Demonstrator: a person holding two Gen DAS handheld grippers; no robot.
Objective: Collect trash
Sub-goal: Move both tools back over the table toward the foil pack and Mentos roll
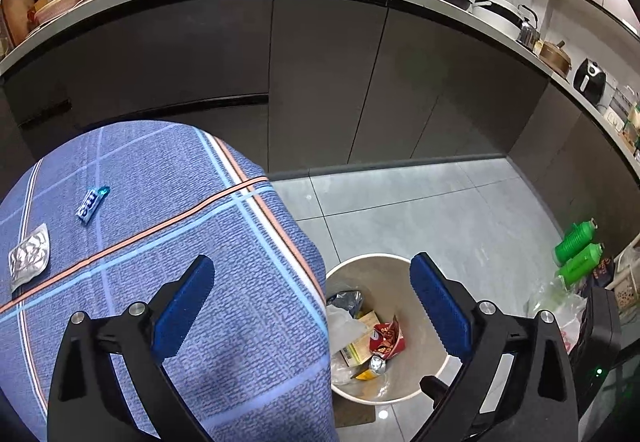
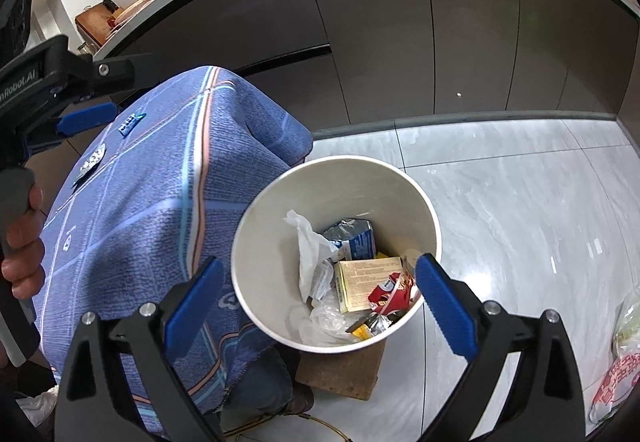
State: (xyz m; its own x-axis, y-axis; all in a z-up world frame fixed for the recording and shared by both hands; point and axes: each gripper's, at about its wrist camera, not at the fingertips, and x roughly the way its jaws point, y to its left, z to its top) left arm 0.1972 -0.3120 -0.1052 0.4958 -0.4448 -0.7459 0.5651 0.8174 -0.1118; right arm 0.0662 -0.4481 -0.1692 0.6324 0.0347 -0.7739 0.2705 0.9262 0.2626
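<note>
My left gripper [image 1: 312, 262] is open and holds nothing. It hangs over the edge of a table with a blue checked cloth [image 1: 168, 242], beside a white trash bin [image 1: 370, 257] on the floor. A blue wrapper [image 1: 91, 204] and a silver foil packet [image 1: 29, 258] lie on the cloth at the left. My right gripper [image 2: 320, 264] is open and holds nothing, above the trash bin [image 2: 256, 226]. Inside the bin lie a red wrapper [image 2: 390, 294], a pale box [image 2: 366, 282], a blue-silver packet [image 2: 354, 238] and white plastic [image 2: 310, 250]. The left gripper's blue pads [image 2: 86, 122] show at upper left, over the table.
Dark kitchen cabinets [image 1: 320, 82] under a cluttered counter run behind the table. The bin stands on a brown block [image 2: 344, 374] on grey floor tiles [image 2: 520, 202]. Two green bottles [image 1: 578, 246] and plastic bags [image 2: 616, 382] sit on the floor at the right. A hand [image 2: 22, 254] grips the left tool.
</note>
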